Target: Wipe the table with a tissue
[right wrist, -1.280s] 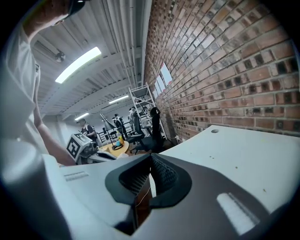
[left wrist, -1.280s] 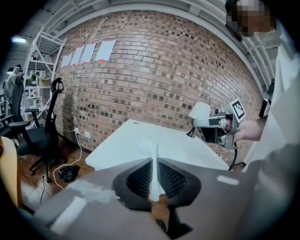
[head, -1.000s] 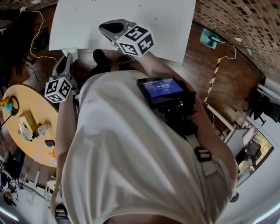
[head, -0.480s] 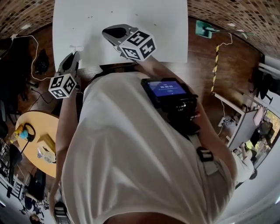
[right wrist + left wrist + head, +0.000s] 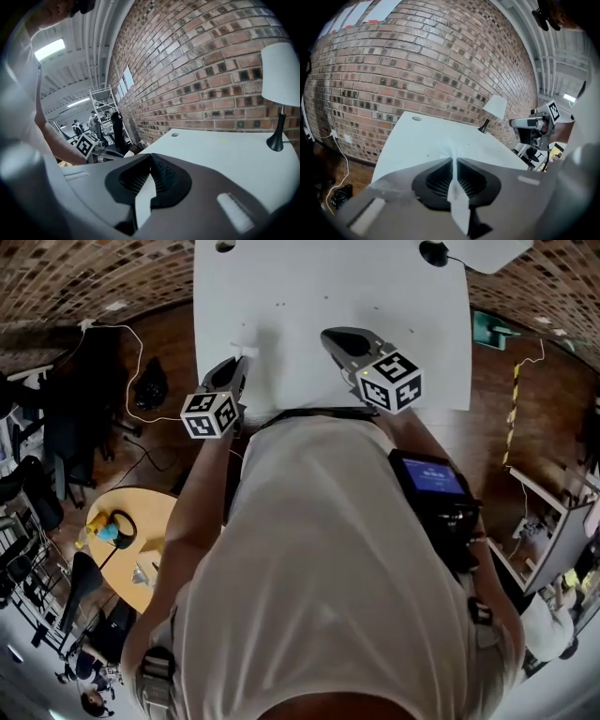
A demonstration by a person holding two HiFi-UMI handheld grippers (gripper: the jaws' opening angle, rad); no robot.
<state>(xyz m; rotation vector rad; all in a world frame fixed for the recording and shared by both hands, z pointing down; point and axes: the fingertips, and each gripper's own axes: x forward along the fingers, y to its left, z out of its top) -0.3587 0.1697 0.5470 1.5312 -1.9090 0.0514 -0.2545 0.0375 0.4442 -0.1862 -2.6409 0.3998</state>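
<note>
The white table (image 5: 309, 287) fills the top of the head view. My left gripper (image 5: 236, 365) reaches over the table's near left edge, shut on a small white tissue (image 5: 246, 351) that sticks out past its tips. In the left gripper view the tissue (image 5: 451, 152) is pinched as a thin white fold between the dark pads of the left gripper (image 5: 453, 164), with the table (image 5: 422, 140) ahead. My right gripper (image 5: 336, 336) hovers over the near middle of the table. Its jaws (image 5: 150, 157) look shut with nothing showing past the tips.
A lamp with a white shade (image 5: 280, 70) stands at the table's far right, against a brick wall (image 5: 417, 61). A cable hole (image 5: 416, 118) sits at the far left corner. A round wooden side table (image 5: 141, 540) and a floor cable (image 5: 141, 362) lie to my left.
Both grippers have moved forward from beside the table's near edge to above its surface. The left one still holds the tissue, and the person has turned to face the table.
</note>
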